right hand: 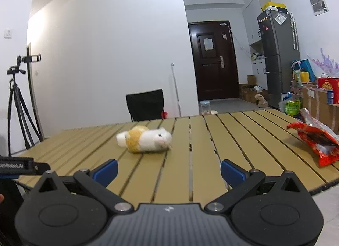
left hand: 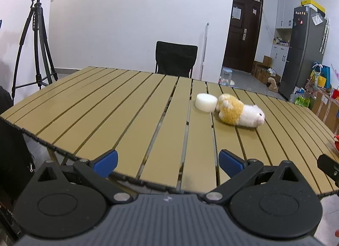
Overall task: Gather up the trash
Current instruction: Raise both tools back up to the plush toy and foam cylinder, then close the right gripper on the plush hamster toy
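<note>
One red snack bag (right hand: pixel 315 140) plain in right view, white cylinder (left hand: pixel 206 102) left

red wrapper (left hand: pixel 336 142) cut off by the right edge, white cylinder (right hand: pixel 120 139) mostly hidden behind plush toy (right hand: pixel 148 140)

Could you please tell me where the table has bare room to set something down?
The slatted table is bare left of the white puck, and between the plush toy and red wrapper. It is crowded only where the puck touches the toy.
</note>
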A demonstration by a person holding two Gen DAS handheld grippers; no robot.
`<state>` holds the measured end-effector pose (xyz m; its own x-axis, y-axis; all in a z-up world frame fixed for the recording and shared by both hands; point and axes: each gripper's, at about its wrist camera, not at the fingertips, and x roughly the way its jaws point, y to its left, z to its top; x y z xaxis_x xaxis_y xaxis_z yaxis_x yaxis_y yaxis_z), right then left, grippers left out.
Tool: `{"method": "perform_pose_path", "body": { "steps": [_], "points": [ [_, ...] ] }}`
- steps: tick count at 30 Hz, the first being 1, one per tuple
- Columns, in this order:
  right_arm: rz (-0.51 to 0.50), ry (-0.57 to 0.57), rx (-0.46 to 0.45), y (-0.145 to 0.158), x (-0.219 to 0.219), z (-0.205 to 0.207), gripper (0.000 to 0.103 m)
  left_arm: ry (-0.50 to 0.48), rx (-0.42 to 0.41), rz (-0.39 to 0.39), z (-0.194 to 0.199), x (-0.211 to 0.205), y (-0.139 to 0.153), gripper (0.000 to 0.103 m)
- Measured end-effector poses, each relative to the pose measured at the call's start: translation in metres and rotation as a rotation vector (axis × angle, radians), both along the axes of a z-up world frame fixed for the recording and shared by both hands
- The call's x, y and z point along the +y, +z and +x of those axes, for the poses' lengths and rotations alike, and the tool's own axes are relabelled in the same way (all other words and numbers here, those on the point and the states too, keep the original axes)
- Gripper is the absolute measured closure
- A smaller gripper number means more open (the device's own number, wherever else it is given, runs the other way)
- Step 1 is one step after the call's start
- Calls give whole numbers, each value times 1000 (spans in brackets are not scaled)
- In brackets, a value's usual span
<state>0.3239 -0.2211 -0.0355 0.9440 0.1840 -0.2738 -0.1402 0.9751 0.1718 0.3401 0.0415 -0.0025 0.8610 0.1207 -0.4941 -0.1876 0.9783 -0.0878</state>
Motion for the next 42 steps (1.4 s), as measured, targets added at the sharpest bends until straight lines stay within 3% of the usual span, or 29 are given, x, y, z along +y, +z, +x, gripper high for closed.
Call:
{"method": "perform_pose_path", "body": {
  "steps": [10, 20, 30, 38, 42],
  "points": [
    [57, 0, -19, 8, 0, 42, 0, 28, -21, 6, 33, 7, 7, 0],
    [39, 44, 21, 9, 29, 107, 0, 55, 1, -26, 78, 29, 6, 0],
    [-123, 101, 94, 24, 77, 194, 0, 48, 0, -14, 128, 48, 12, 0],
    [-277, 205, 303, 4, 128, 283, 3, 49, 24, -28, 151, 66, 3, 0],
    [-375, 256, 395, -20, 143, 299, 15, 51, 36, -45, 156, 72, 0, 0]
  ]
}}
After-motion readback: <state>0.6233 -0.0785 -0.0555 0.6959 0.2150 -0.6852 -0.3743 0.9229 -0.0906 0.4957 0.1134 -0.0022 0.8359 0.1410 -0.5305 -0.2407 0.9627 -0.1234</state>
